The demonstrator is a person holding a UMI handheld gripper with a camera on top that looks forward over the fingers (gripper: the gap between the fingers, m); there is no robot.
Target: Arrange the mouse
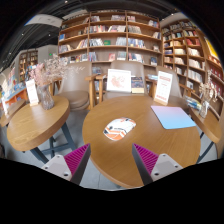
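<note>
Broadly, bookshelves back a round wooden counter, where a pale mat lies, likely as the mouse's destination. Centrally, the mouse rests just ahead of the hand-held gripper, fingers spread and empty for approach.

Fingers apart above round table; mouse beyond.

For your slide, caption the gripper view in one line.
Open gripper hovers above a round wooden table bearing a mouse and blue mat.
</note>
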